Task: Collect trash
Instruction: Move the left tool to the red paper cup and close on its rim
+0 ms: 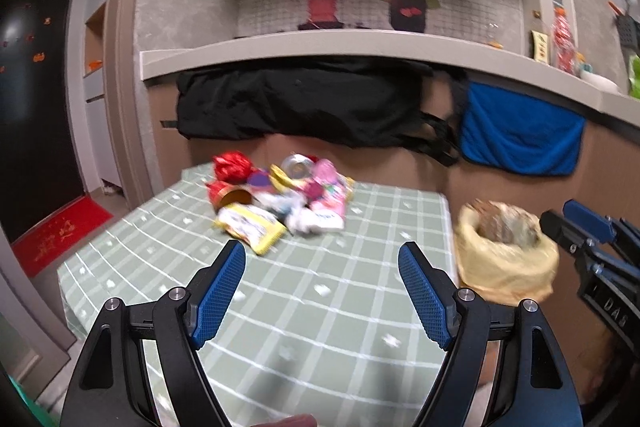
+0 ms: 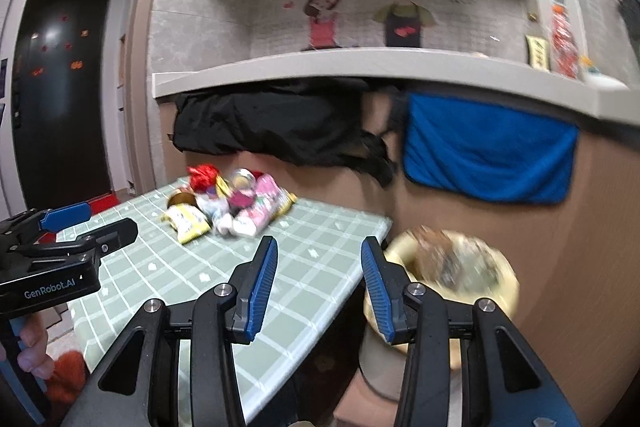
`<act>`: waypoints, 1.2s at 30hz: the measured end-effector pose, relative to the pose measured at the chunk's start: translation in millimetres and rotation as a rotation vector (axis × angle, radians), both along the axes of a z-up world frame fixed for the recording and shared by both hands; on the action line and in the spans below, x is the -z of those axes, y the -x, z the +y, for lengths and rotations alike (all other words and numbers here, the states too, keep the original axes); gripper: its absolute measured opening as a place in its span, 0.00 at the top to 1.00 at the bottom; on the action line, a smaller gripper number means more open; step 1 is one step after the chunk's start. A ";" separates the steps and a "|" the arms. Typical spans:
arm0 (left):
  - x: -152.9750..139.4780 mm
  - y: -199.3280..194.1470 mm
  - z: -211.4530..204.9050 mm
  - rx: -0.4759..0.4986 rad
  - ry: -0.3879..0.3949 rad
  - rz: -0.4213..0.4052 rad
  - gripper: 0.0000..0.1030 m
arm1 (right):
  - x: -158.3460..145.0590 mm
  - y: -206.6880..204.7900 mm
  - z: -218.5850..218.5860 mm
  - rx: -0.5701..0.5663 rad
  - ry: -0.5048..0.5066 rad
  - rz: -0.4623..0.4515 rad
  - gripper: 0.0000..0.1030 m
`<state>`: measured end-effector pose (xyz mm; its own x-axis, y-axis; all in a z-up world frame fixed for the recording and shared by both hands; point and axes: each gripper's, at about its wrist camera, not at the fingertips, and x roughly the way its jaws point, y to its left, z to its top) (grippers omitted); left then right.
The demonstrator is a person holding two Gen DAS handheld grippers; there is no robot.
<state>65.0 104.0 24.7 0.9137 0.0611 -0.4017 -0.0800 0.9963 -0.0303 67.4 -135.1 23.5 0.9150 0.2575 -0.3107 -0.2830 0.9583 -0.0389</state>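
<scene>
A pile of trash lies at the far side of the green checked table: red wrappers, a yellow packet, pink packets, a can. It also shows in the right wrist view. A bin lined with a yellow bag, holding trash, stands right of the table; it also shows in the right wrist view. My left gripper is open and empty above the table, short of the pile. My right gripper is open and empty over the table's right edge, next to the bin.
A grey counter runs behind the table, with a black bag and a blue cloth hanging under it. A dark door and red mat are at left.
</scene>
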 end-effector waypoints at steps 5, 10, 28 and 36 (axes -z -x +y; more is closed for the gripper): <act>-4.2 -35.8 60.7 -0.051 0.067 0.008 0.24 | -16.1 -44.4 36.2 -0.064 0.003 -0.016 0.60; 13.7 -79.1 110.0 -0.101 0.140 0.078 0.28 | -12.3 -99.8 71.2 -0.128 0.016 0.035 0.60; 82.7 -238.2 170.4 -0.090 0.245 0.283 0.42 | 27.8 -193.7 106.0 -0.166 0.052 0.146 0.60; 104.1 -281.7 186.5 -0.092 0.234 0.391 0.82 | 28.5 -205.7 120.7 -0.202 0.049 0.198 0.60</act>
<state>346.7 290.5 -79.4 0.6862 0.0018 -0.7274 -0.2180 0.9546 -0.2032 273.1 -14.3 -5.0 0.7672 0.4086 -0.4945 -0.4744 0.8803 -0.0086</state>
